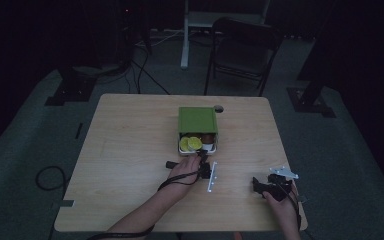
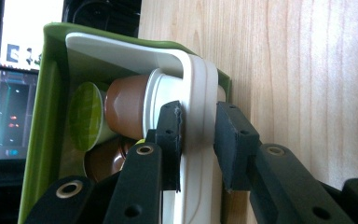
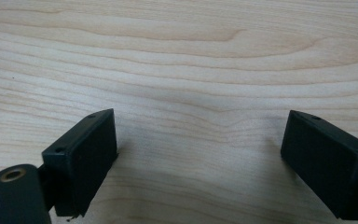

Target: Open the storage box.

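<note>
A green box (image 1: 197, 120) lies mid-table with a white drawer (image 1: 215, 148) slid partly out toward me. Inside are coffee capsules (image 1: 191, 143), some yellow-green, some brown. In the left gripper view, my left gripper (image 2: 198, 135) is shut on the white drawer's front wall (image 2: 196, 93), one pad inside and one outside. A brown capsule (image 2: 123, 109) and a green-lidded one (image 2: 85, 116) lie just behind that wall. From above, the left gripper (image 1: 203, 159) sits at the drawer's near edge. My right gripper (image 1: 257, 184) rests near the front right corner, and its own view shows the right gripper (image 3: 200, 158) open over bare wood.
A small dark object (image 1: 219, 108) lies by the box's far right corner. Beyond the wooden table (image 1: 130, 130) stand a folding chair (image 1: 240, 50) and a stand's base (image 1: 72, 90). A cable (image 1: 47, 177) loops on the floor at left.
</note>
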The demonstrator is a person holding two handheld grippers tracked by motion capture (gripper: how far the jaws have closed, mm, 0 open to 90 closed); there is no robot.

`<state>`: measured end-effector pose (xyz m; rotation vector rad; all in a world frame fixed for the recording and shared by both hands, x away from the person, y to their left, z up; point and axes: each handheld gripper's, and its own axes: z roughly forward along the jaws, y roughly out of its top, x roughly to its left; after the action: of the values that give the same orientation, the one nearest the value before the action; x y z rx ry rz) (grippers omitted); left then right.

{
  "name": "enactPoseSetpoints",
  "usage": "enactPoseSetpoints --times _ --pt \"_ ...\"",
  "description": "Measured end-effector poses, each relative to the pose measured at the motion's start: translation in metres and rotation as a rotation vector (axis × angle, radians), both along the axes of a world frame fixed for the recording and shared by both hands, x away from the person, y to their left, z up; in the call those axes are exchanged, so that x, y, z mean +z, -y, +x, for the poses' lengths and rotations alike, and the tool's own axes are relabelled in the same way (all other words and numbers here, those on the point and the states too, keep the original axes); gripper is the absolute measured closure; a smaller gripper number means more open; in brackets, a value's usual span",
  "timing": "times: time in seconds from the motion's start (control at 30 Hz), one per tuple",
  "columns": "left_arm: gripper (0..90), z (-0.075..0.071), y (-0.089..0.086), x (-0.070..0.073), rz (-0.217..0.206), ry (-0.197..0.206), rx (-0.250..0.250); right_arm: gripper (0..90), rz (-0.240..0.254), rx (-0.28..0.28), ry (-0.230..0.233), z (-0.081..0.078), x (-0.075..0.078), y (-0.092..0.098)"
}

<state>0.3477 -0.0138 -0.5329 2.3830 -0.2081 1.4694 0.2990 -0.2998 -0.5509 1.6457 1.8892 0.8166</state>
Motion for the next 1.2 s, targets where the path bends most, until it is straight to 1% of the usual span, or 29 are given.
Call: enactPoseSetpoints --times 0.13,0.17,0.27,0.3,0.33,0.4,0.53,0.63,0.77,0.83,0.87,0.93,0.97,1.13,1.2 --pt "73.0 -0.003 -0.001 0.000 0.004 0.001 -0.007 10.1 0.000 0.000 0.000 0.000 0.000 0.000" --pt "73.0 -0.005 0.000 0.001 0.017 0.002 -0.006 10.1 0.000 0.000 0.000 0.000 0.000 0.000" --pt "73.2 -0.010 0.001 0.000 0.026 0.007 -0.014 10.1 0.000 0.000 0.000 0.000 0.000 0.000" --pt "73.2 -0.012 0.001 0.000 0.018 0.006 -0.019 10.1 0.000 0.000 0.000 0.000 0.000 0.000" --pt "73.3 -0.013 0.001 0.000 0.023 0.009 -0.020 10.1 0.000 0.000 0.000 0.000 0.000 0.000" --pt "73.3 -0.015 -0.001 -0.001 0.015 0.006 -0.024 10.1 0.000 0.000 0.000 0.000 0.000 0.000" --pt "73.2 -0.020 -0.001 0.000 0.018 0.005 -0.027 10.1 0.000 0.000 0.000 0.000 0.000 0.000" --pt "73.3 -0.023 -0.001 -0.001 0.012 0.004 -0.033 10.1 0.000 0.000 0.000 0.000 0.000 0.000" --pt "73.3 -0.028 -0.002 -0.001 0.024 0.007 -0.038 10.1 0.000 0.000 0.000 0.000 0.000 0.000" --pt "73.3 -0.031 -0.003 -0.001 0.019 0.001 -0.045 10.1 0.000 0.000 0.000 0.000 0.000 0.000" --pt "73.3 -0.032 -0.003 0.000 0.025 0.002 -0.045 10.1 0.000 0.000 0.000 0.000 0.000 0.000" --pt "73.3 -0.034 -0.004 0.000 0.022 -0.001 -0.047 10.1 0.000 0.000 0.000 0.000 0.000 0.000" --pt "73.3 -0.035 -0.004 0.000 0.030 0.000 -0.047 10.0 0.000 -0.001 0.000 0.000 0.000 0.000" --pt "73.3 -0.041 -0.005 0.000 0.026 -0.002 -0.054 10.1 0.000 -0.002 0.000 0.000 0.000 0.000" --pt "73.3 -0.043 -0.005 0.001 0.033 0.000 -0.054 10.1 0.000 -0.002 0.000 0.000 0.000 0.000"
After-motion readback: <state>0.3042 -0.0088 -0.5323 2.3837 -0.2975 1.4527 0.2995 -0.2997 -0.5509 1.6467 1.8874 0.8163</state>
